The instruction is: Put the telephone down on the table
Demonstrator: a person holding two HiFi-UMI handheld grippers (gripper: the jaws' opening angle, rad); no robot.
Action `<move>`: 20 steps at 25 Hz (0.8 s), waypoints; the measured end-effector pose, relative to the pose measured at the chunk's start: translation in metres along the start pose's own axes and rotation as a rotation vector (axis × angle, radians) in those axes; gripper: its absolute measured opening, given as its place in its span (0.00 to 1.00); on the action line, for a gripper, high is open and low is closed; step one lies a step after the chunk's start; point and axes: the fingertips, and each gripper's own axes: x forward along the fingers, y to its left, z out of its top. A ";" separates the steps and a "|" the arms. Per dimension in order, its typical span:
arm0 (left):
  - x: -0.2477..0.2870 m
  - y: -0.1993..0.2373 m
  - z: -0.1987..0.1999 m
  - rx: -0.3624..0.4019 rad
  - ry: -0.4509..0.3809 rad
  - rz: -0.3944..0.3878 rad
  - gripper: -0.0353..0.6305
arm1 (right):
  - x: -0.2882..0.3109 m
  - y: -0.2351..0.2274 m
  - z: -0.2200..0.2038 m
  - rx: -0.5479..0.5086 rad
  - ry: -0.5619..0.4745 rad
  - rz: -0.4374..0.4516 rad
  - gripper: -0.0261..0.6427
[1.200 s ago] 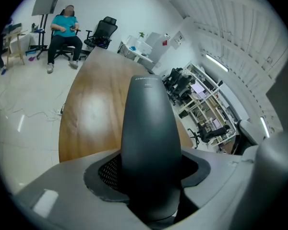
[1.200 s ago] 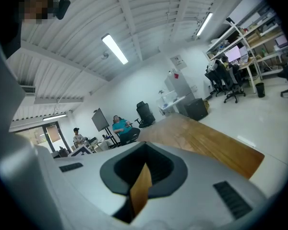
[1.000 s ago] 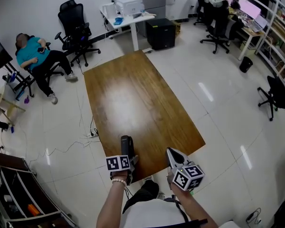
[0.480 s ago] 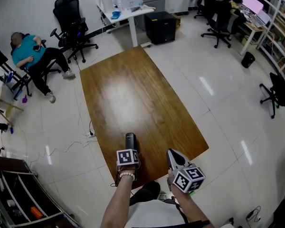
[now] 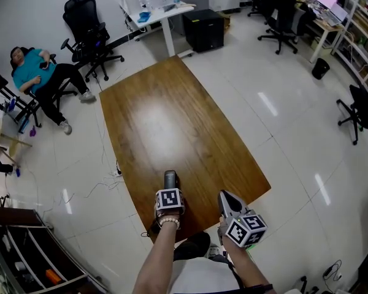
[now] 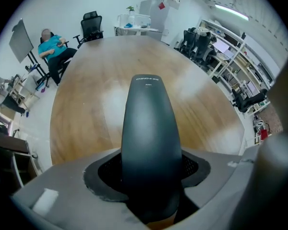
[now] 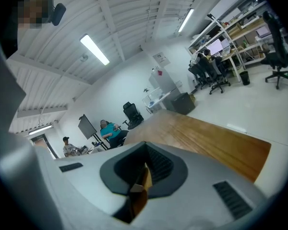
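Since a second ago, your left gripper (image 5: 170, 193) has shifted to the right in the head view and come further in over the table (image 5: 165, 115). Your right gripper (image 5: 226, 199) has stayed almost in place.

1. Left gripper: the jaws are clamped on the phone (image 6: 150, 138), a dark, smooth handset. They grip its lower end, and the rest projects forward from between them.
2. Phone position: it is held over the near end of the table, close to the near left corner, and points along the wooden top. No view shows whether its tip touches the wood.
3. Right gripper: the jaws are together with nothing between them. This gripper hangs at the near edge of the table, just right of the left one and clear of it.
4. Surroundings: a person (image 5: 37, 66) sits on a chair beyond the far left corner. A white desk (image 5: 162, 8) stands past the far end.
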 end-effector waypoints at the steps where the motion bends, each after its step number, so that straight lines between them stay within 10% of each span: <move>1: -0.002 -0.003 0.001 0.000 -0.006 0.002 0.48 | -0.001 -0.002 0.000 0.003 0.000 -0.003 0.05; 15: -0.006 0.001 0.003 -0.009 -0.037 0.110 0.57 | -0.014 -0.007 0.012 -0.004 -0.026 -0.007 0.05; 20: -0.025 -0.002 0.012 -0.055 -0.158 0.017 0.64 | -0.027 -0.021 0.012 -0.005 -0.028 -0.028 0.05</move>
